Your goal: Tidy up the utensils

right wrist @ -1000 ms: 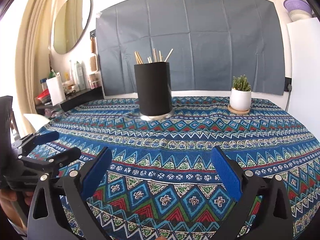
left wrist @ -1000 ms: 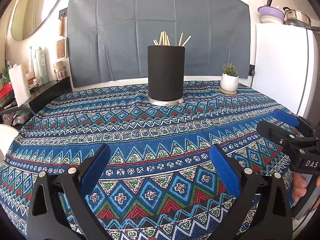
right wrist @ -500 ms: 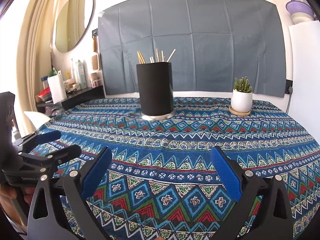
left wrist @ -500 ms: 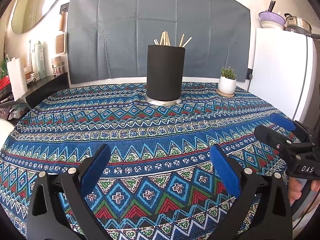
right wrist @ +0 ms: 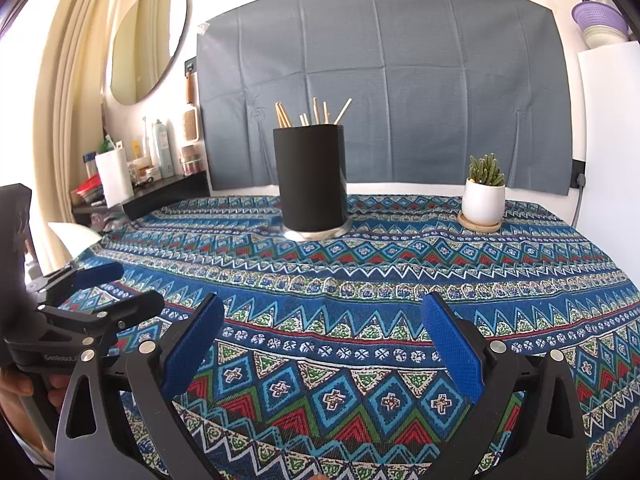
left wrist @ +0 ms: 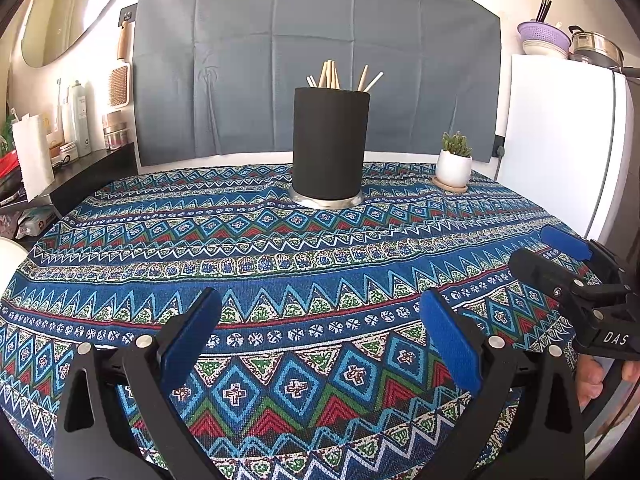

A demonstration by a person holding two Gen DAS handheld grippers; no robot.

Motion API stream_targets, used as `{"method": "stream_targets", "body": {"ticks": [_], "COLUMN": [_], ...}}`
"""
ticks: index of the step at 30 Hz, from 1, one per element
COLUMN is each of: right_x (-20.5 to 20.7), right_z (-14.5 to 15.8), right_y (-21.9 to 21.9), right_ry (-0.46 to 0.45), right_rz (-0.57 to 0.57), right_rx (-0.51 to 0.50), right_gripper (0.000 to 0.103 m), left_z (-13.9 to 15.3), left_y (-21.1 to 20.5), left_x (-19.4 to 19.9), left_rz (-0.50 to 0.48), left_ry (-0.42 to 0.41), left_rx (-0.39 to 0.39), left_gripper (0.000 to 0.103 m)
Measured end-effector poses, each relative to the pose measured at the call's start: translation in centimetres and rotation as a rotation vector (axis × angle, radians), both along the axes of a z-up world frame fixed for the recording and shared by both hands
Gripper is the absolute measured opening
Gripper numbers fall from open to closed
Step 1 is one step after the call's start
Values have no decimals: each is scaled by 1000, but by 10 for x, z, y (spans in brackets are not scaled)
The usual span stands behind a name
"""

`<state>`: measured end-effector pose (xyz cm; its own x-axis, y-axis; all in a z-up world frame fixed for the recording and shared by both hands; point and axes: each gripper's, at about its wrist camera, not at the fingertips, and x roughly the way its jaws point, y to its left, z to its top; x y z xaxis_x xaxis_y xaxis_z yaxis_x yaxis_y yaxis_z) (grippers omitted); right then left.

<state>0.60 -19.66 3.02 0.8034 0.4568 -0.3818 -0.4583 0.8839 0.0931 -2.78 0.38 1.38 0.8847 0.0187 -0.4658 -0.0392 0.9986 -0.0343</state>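
We are in a lived-in home, at a table under a blue, red and green patterned cloth [left wrist: 280, 264] beside a white fridge [left wrist: 560, 140] topped with a lilac plastic colander [left wrist: 543, 35] and a steel pot [left wrist: 596, 46]. On the wall we see a round mirror [right wrist: 148, 40] and a wooden hairbrush [right wrist: 190, 114] above a dark shelf of toiletry bottles [right wrist: 162, 148], and a small cactus in a white pot [right wrist: 483, 196] decorates the table.

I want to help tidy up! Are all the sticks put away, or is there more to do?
It looks done: the sticks stand in the black cup, and none lie on the cloth. Nothing is in hand: the left gripper and right gripper are open and hold nothing. Nothing seems left to put away.
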Motion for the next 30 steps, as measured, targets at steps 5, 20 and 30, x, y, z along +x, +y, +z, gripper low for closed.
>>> {"method": "stream_targets", "body": {"ticks": [5, 20, 30], "right_x": [0, 1, 0], "right_z": [0, 0, 0], "right_y": [1, 2, 2], "right_ry": [-1, 5, 4], "right_rz": [1, 9, 8], "right_rx": [-3, -2, -1], "right_gripper": [95, 95, 95], "left_z": [0, -1, -2], "left_y": [-1, -3, -4], "left_x": [0, 1, 1], "left_rz": [2, -1, 0], "left_ry": [1, 8, 11], "left_rx": [4, 11, 20], "left_gripper": [97, 97, 97]}}
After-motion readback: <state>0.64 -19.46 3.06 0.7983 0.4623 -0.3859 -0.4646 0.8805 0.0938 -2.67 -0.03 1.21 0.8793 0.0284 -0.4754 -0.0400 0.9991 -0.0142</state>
